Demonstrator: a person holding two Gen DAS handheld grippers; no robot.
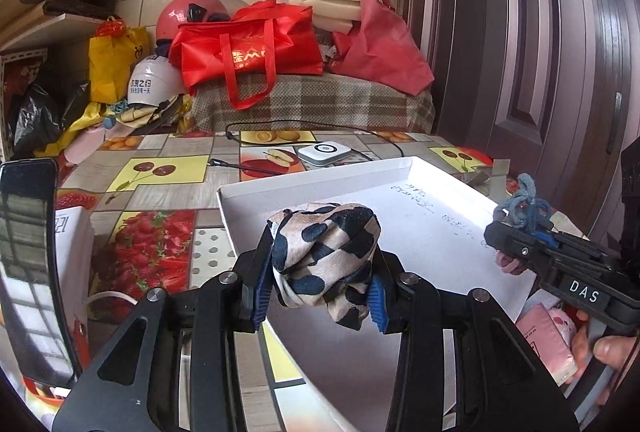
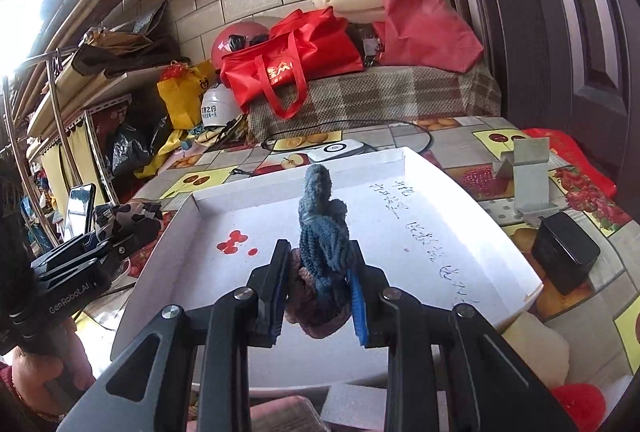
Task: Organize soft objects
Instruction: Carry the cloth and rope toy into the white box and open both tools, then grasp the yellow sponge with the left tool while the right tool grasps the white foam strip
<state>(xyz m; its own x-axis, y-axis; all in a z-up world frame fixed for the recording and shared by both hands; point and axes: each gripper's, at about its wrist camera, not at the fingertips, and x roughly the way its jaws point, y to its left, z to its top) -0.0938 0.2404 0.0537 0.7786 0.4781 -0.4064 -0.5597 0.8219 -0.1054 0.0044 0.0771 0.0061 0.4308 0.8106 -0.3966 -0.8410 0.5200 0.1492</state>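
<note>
My left gripper (image 1: pixel 318 284) is shut on a bunched beige cloth with dark spots (image 1: pixel 326 252), held above the near left corner of a white cardboard tray (image 1: pixel 440 216). It also shows at the left of the right wrist view (image 2: pixel 124 220). My right gripper (image 2: pixel 318 292) is shut on a blue knitted item (image 2: pixel 322 228) with a brownish knit piece (image 2: pixel 312 312) under it, above the tray's (image 2: pixel 440 232) near edge. The right gripper shows in the left wrist view (image 1: pixel 516 228) at the tray's right side.
The tray lies on a table with a fruit-print cloth (image 1: pixel 160 172). A white charger puck (image 1: pixel 324 153) and cable lie behind it. A phone (image 1: pixel 28 264) stands left. A black box (image 2: pixel 566 252) and grey stand (image 2: pixel 528 180) sit right. Red bags (image 1: pixel 248 48) are piled behind.
</note>
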